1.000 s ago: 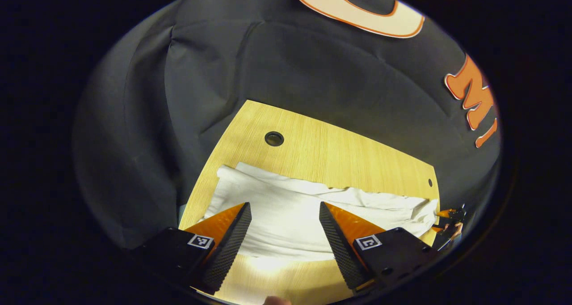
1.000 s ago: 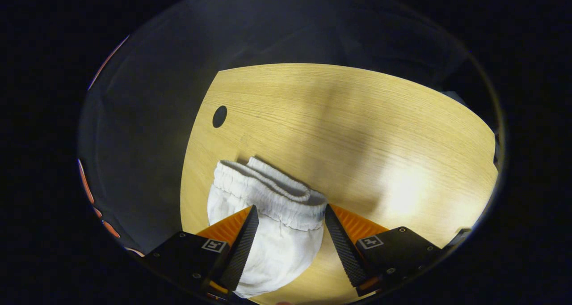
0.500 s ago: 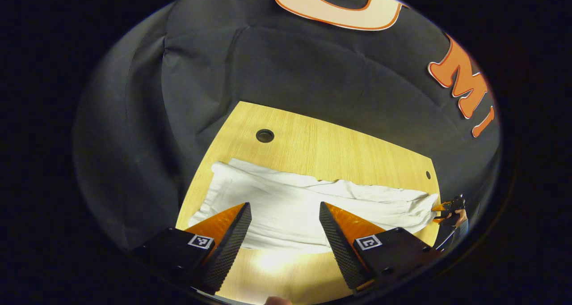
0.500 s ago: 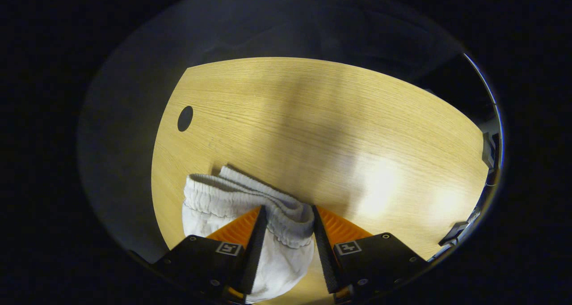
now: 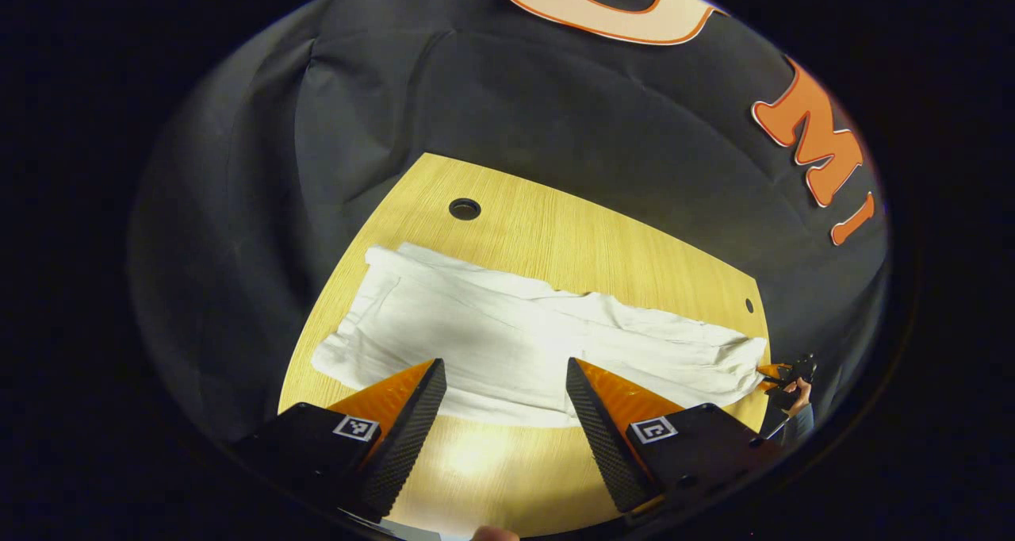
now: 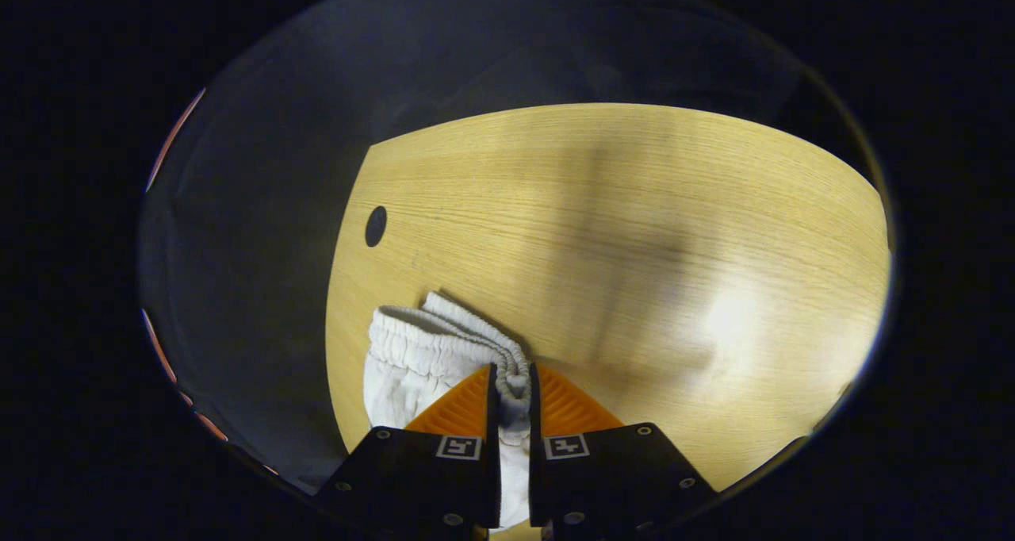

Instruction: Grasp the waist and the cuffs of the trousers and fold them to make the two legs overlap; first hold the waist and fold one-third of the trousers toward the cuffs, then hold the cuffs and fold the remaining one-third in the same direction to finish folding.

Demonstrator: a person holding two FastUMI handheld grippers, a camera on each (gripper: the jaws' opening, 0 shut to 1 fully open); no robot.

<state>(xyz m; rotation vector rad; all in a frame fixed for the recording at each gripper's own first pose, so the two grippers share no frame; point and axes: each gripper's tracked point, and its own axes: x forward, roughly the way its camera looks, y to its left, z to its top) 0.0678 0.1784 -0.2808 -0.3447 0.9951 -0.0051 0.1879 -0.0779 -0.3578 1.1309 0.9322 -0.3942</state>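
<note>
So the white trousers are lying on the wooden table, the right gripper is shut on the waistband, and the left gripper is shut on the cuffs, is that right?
Not quite. The left gripper is open, hovering above the trousers on the table, as the left gripper view shows. The right gripper is shut on the waistband.

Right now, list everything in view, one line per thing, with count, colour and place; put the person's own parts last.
trousers: one pair, white, spread lengthwise across the table; elastic waist bunched at the right gripper.
table: one, light wood, under the trousers.
cable hole: one, dark, round, in the table beyond the trousers.
small hole: one, dark, near the table's far right edge in the left gripper view.
booth wall: black cloth, behind the table.
left gripper: one, fingers apart, above the trousers' near edge.
right gripper: one, fingers pressed on the waist.
hand: one, holding the right gripper, far right in the left gripper view.
</note>
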